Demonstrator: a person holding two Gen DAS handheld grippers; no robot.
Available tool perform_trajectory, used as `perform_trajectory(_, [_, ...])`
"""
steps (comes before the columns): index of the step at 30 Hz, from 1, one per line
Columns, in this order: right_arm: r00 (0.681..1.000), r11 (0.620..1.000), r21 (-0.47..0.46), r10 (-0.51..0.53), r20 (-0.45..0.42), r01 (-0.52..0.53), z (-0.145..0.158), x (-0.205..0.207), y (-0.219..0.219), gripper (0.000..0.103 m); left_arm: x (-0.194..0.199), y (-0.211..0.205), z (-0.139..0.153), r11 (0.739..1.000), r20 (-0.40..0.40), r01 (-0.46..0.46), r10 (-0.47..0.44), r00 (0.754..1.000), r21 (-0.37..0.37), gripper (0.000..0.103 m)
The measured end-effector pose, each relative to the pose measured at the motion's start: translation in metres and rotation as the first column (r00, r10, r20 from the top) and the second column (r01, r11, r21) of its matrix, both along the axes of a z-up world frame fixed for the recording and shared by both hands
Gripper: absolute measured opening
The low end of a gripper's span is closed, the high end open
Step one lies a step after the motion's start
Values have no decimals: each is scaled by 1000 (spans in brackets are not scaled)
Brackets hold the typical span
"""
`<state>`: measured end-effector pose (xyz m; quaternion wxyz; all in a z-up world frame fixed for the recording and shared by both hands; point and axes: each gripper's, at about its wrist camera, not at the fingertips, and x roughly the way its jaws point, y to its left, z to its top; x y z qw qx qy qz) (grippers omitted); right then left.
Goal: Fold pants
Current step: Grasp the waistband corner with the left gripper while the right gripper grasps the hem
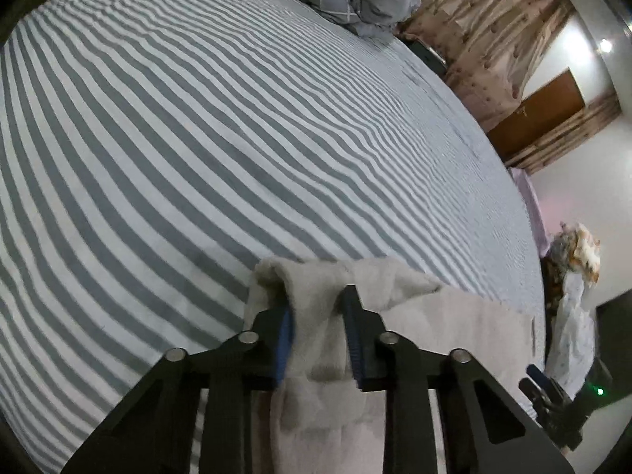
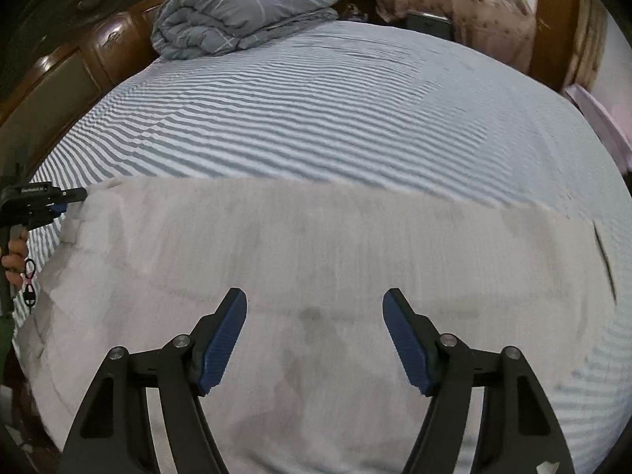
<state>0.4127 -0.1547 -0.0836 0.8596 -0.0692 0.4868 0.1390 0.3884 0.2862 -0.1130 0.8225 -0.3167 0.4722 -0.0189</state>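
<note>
The pale grey pants [image 2: 316,252] lie spread flat across the near part of the striped bed [image 2: 316,118]. My left gripper [image 1: 318,296] is shut on a bunched end of the pants [image 1: 316,339], lifted slightly off the bed; it also shows at the far left of the right wrist view [image 2: 67,197], at the pants' left end. My right gripper [image 2: 315,304] is open and empty, hovering over the middle of the pants. It shows at the lower right of the left wrist view [image 1: 541,383].
A folded grey duvet [image 2: 241,19] sits at the head of the bed by the wooden headboard [image 2: 79,63]. Curtains [image 1: 486,39] and a wooden door [image 1: 533,114] are beyond the bed. A pile of clothes [image 1: 572,276] is off the bed's edge.
</note>
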Motion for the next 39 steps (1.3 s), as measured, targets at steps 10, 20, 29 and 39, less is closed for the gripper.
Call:
perform_trajectory(10, [955, 963, -22, 262, -137, -267, -18, 115, 25, 69, -11, -3, -7, 995, 98, -98, 99, 990, -7, 15])
perform_trajectory(20, [858, 885, -50, 432, -278, -462, -56, 143, 43, 68, -23, -7, -3, 991, 174, -121, 111, 978, 49, 12])
perform_trajectory(29, [884, 882, -91, 450, -125, -462, -22, 100, 34, 6, -30, -4, 8, 989, 218, -148, 138, 966, 30, 9])
perform_trajectory(39, [952, 936, -207, 301, 56, -284, 21, 52, 31, 5, -31, 1, 17, 980, 238, -194, 176, 955, 51, 0])
